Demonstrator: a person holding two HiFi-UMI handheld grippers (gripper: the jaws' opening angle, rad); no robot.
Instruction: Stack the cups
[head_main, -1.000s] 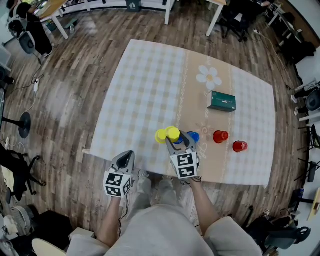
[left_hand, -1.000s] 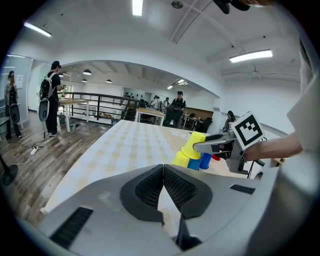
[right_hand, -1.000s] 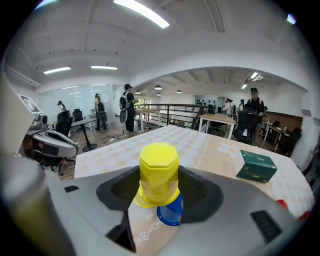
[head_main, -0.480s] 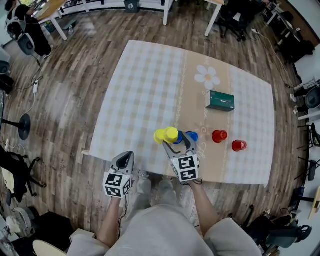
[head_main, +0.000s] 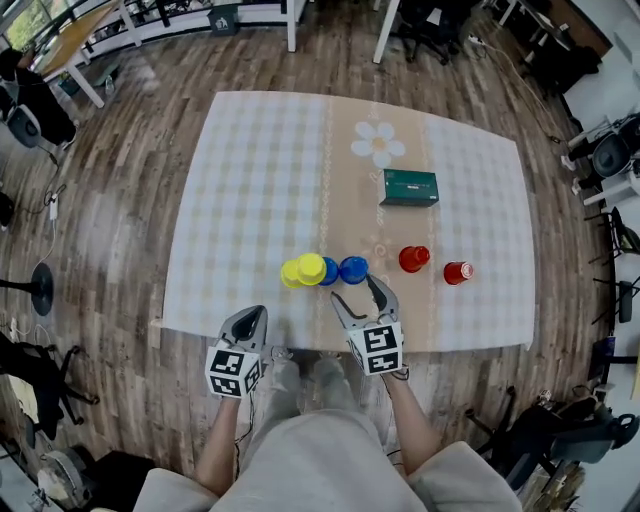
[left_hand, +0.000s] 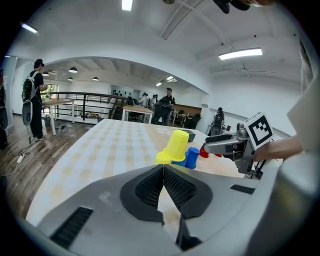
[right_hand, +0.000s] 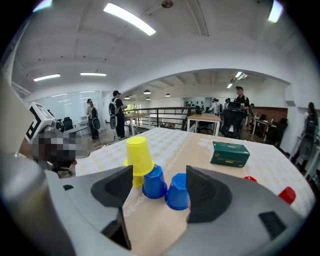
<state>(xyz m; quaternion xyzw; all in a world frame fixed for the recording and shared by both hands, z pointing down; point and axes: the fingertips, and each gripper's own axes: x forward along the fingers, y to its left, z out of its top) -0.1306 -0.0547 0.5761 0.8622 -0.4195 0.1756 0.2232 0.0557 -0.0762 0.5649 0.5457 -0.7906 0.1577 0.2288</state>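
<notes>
All the cups stand upside down on the checked cloth of the desk (head_main: 250, 150), towards its near edge. In a tight cluster, a lower yellow cup (right_hand: 136, 180) stands on the cloth, with a blue cup (right_hand: 153, 183) touching it. An upper yellow cup (right_hand: 138, 155) sits tilted on top of them; it seems to rest across both, though I cannot be sure from here. A second blue cup (right_hand: 178, 192) stands just beside the first.

The right gripper (head_main: 355, 291) is held over the near edge of the desk. Its jaws are spread wide with nothing between them, and they point at the two blue cups, which sit just ahead of the tips. The right gripper view shows a clear gap between each pad and the cups.

The left gripper (head_main: 256, 314) hangs at the desk's near edge, off to the side of the cluster and well apart from it. Its jaws are pressed together and hold nothing.

Farther along the near side, one red cup (head_main: 413, 259) and another red cup (head_main: 457, 272) stand apart from each other and from the cluster. A dark green box (head_main: 410, 187) lies flat nearer the middle of the desk, next to a printed white flower (head_main: 378, 146) on the cloth.
</notes>
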